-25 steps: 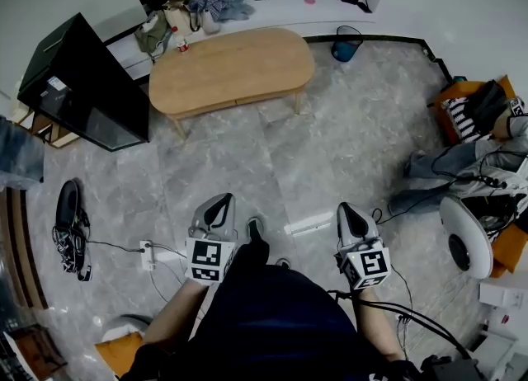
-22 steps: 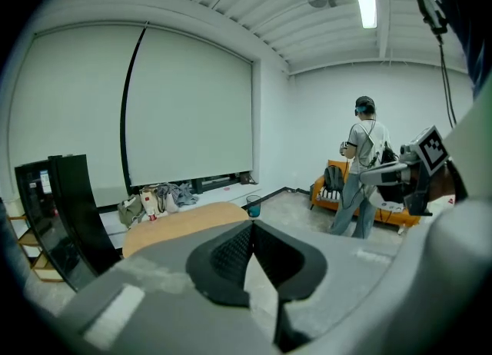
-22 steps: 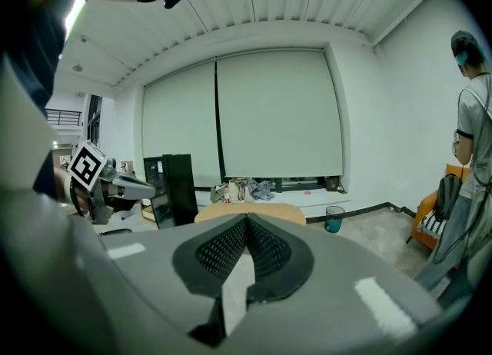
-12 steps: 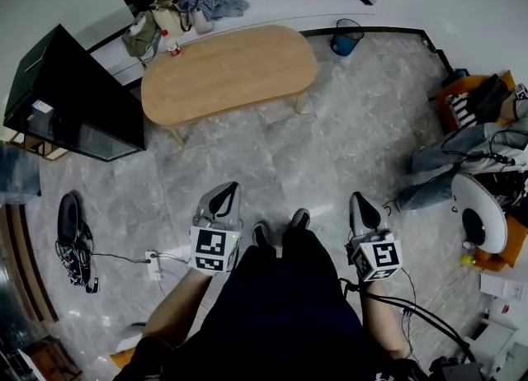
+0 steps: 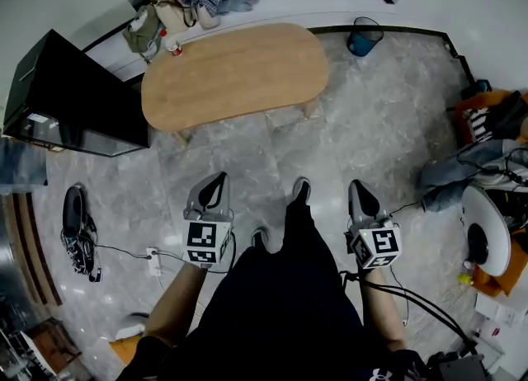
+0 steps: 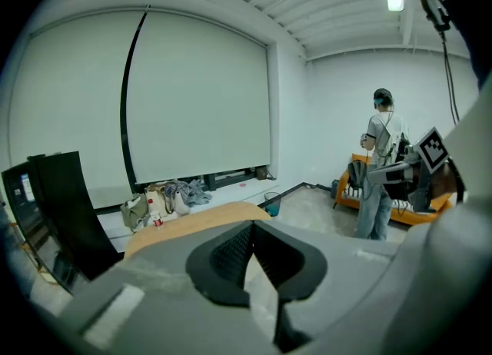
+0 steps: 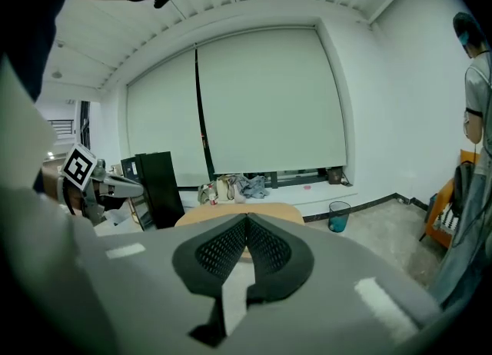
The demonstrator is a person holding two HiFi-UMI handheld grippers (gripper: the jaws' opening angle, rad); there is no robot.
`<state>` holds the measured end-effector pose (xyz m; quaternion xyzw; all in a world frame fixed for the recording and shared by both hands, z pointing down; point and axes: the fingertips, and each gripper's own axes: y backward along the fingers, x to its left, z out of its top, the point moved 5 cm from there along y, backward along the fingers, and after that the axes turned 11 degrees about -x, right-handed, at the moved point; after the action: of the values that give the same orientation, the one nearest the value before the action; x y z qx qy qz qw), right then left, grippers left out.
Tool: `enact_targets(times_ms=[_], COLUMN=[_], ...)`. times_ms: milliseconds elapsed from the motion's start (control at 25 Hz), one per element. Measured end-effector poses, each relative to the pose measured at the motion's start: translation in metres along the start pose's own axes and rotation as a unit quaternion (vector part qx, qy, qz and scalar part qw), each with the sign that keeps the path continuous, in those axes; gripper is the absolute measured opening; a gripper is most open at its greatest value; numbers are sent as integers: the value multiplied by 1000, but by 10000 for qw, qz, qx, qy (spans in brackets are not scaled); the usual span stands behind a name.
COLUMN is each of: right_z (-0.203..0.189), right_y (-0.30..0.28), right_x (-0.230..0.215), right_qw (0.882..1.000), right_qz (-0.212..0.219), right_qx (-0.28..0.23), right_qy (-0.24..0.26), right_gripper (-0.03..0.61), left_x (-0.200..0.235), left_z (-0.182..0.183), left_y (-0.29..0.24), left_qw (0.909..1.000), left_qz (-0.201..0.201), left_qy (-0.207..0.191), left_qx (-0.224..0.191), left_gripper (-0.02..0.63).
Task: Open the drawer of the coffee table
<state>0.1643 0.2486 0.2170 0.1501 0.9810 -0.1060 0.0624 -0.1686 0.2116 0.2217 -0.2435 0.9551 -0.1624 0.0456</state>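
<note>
Coffee table (image 5: pixel 235 74) sits upper centre of frame, well apart from me; drawer not discernible from here. I hold left gripper (image 5: pixel 219 178) and right gripper (image 5: pixel 355 185) low in frame, both pressed together, empty: nothing to grasp until table front is in reach.

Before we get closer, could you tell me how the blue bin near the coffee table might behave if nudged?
The blue bin looks small and open-topped, so probably light and tippable. On the glossy floor it may well slide.
</note>
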Motion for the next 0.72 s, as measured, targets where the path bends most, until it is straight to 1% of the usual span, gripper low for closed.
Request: enact_targets(times_ms=[160,280,360,520,640,720], right_z=[14,16,19,24,17,4], right_y=[-61,-102,-126,-180,-217,-236], right_x=[-44,-75,-93,-128,-143,-151], right_qw=[9996,9988,9981,9962,9947,9951], right_qz=[282,473,577,754,835,834], right_qx=[24,105,143,181,211,264], right_qy=[40,78,147,392,553,454], right_gripper=[3,3,3,3,3,3], left_x=[12,22,35,72,97,105], left_z=[17,27,36,61,67,63], left_y=[-54,-96,-117,-156,-186,-205], left_qw=[9995,9980,9964,9927,9909,9915], left_qz=[297,441,587,911,1071,1061], left_qy=[-120,-456,-603,-740,-714,-603], left_qx=[13,-34,-89,-262,-394,-441], left_gripper=[2,2,2,2,2,2])
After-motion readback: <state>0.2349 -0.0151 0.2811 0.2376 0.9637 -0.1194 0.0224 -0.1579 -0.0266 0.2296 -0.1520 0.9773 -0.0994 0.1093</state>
